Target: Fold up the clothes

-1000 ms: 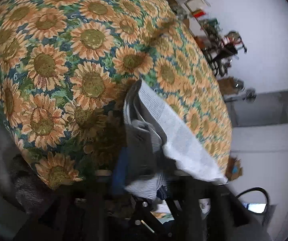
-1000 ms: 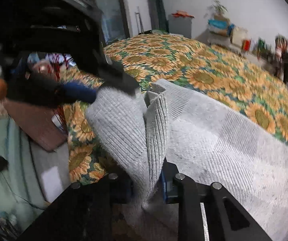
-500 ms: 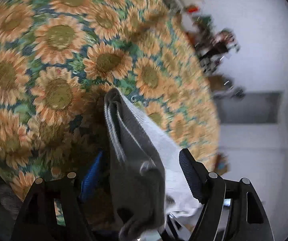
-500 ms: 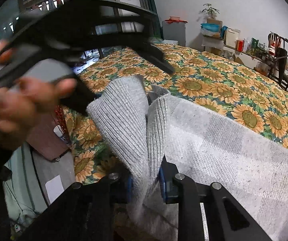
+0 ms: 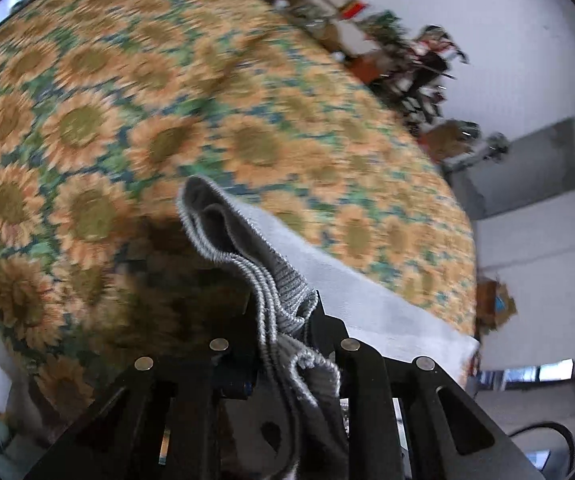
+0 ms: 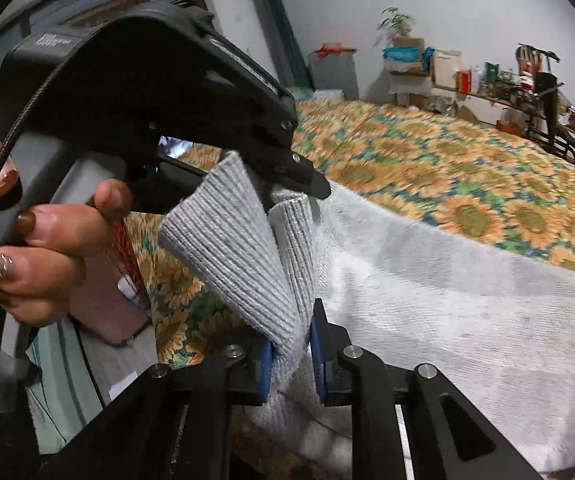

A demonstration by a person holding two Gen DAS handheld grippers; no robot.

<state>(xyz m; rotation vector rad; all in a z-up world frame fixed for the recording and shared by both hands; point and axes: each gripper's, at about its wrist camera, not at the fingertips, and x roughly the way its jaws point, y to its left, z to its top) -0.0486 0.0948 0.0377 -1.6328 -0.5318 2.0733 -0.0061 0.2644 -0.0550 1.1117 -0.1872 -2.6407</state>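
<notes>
Grey ribbed knit of the sweater (image 5: 247, 256) is bunched between the jaws of the left claw (image 5: 283, 344), which are closing onto it; its hem rises from the claw, above the sunflower bedspread (image 5: 127, 120). On the right wrist view, the right claw (image 6: 289, 360) is also closing, its blue pads (image 6: 265, 364) pinching a fold of the sweater (image 6: 247, 248), whose pale body spreads to the right over the bedspread (image 6: 447, 168). Just beyond that fold, the left claw (image 6: 307, 180), held in a hand (image 6: 47, 248), grips the same ribbed edge.
</notes>
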